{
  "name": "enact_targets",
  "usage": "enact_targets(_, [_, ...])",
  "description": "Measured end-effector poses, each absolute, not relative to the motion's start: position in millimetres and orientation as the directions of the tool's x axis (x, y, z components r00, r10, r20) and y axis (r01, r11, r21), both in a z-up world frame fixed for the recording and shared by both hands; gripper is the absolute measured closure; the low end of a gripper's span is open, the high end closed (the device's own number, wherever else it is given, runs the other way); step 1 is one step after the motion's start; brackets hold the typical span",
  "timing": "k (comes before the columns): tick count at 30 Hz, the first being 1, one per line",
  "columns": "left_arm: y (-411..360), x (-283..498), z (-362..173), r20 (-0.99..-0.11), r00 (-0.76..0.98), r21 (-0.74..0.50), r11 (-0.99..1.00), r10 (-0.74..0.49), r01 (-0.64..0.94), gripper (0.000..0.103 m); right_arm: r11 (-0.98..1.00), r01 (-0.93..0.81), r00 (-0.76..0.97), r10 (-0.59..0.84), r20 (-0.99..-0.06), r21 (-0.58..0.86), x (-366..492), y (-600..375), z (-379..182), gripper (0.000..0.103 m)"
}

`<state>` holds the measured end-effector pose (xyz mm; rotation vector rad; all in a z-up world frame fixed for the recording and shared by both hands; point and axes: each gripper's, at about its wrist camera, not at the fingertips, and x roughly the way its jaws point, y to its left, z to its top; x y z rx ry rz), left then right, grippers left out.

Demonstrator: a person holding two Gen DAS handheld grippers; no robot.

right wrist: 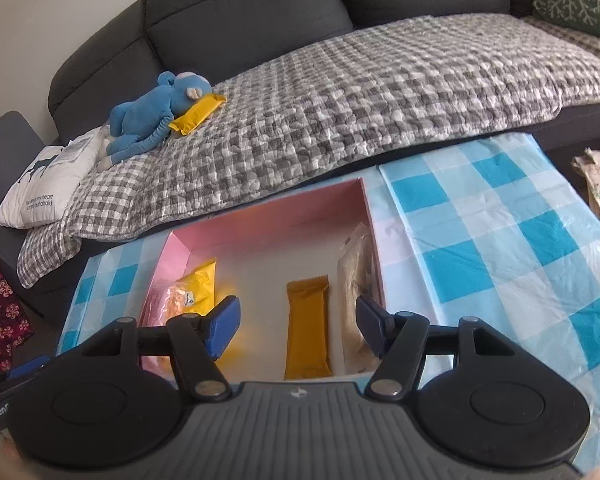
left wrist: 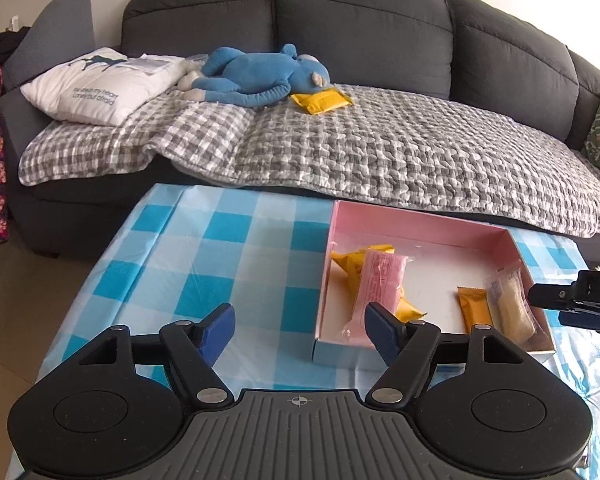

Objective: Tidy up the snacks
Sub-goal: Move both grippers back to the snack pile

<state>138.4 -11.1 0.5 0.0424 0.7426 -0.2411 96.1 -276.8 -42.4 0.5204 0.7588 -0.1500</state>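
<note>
I see the sofa (left wrist: 340,32) behind the bench (left wrist: 228,240), where the pink box (left wrist: 420,220) holds four snacks. One yellow packet (left wrist: 320,100) lies on the sofa blanket (left wrist: 380,152), touching the blue plush monkey (left wrist: 256,72). I would reach it next, coming in flat from its free side, clear of the monkey. My left tongs (left wrist: 300,332) and right tongs (right wrist: 296,324) both stand apart, empty. The packet looks flat, crinkly, slippery.
</note>
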Motion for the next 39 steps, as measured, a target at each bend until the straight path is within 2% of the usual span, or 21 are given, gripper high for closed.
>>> enact_targets(4, [9, 126, -3, -0.66, 0.736, -0.008, 0.98, -0.153, 0.196, 0.02, 0.869, 0.296, 0.707, 0.08, -0.703, 0.397, 88, -263, -42, 0.043])
enact_targets(6, [18, 128, -9, -0.686, 0.717, -0.007, 0.986, -0.126, 0.167, 0.02, 0.882, 0.283, 0.71, 0.071, -0.701, 0.376, 83, -255, -37, 0.042])
enact_targets(9, [34, 129, -10, -0.716, 0.681, -0.088, 0.987, -0.156, 0.133, 0.02, 0.891, 0.261, 0.714, 0.082, -0.695, 0.372, 74, -245, -30, 0.042])
enact_targets(11, [43, 121, -10, -0.716, 0.677, -0.132, 0.985, -0.17, 0.109, 0.014, 0.899, 0.236, 0.72, 0.094, -0.688, 0.37, 69, -237, -25, 0.041])
enact_targets(13, [47, 116, -12, -0.723, 0.669, -0.147, 0.984, -0.173, 0.096, 0.013, 0.903, 0.228, 0.728, 0.089, -0.679, 0.364, 63, -229, -22, 0.035])
enact_targets(19, [41, 109, -17, -0.742, 0.659, -0.054, 0.991, -0.123, 0.124, 0.013, 0.924, 0.21, 0.71, 0.08, -0.699, 0.319, 49, -214, -28, 0.033])
enact_targets(24, [43, 107, -14, -0.745, 0.635, -0.147, 0.979, -0.203, 0.14, 0.01, 0.917, 0.227, 0.699, 0.081, -0.71, 0.329, 33, -217, -34, 0.033])
enact_targets(29, [35, 106, -11, -0.778, 0.588, -0.148, 0.974, -0.221, 0.171, 0.009, 0.893, 0.275, 0.693, 0.073, -0.717, 0.357, 25, -227, -34, 0.03])
enact_targets(32, [39, 106, -9, -0.773, 0.577, -0.203, 0.965, -0.263, 0.169, 0.009, 0.895, 0.304, 0.677, 0.039, -0.735, 0.327, 17, -230, -38, 0.028])
enact_targets(36, [47, 110, -12, -0.781, 0.552, -0.259, 0.955, -0.294, 0.142, 0.009, 0.867, 0.342, 0.659, 0.053, -0.75, 0.362, 2, -249, -46, 0.028])
enact_targets(39, [46, 108, -15, -0.78, 0.549, -0.266, 0.953, -0.3, 0.142, 0.009, 0.844, 0.398, 0.635, 0.03, -0.772, 0.36, -2, -264, -53, 0.028])
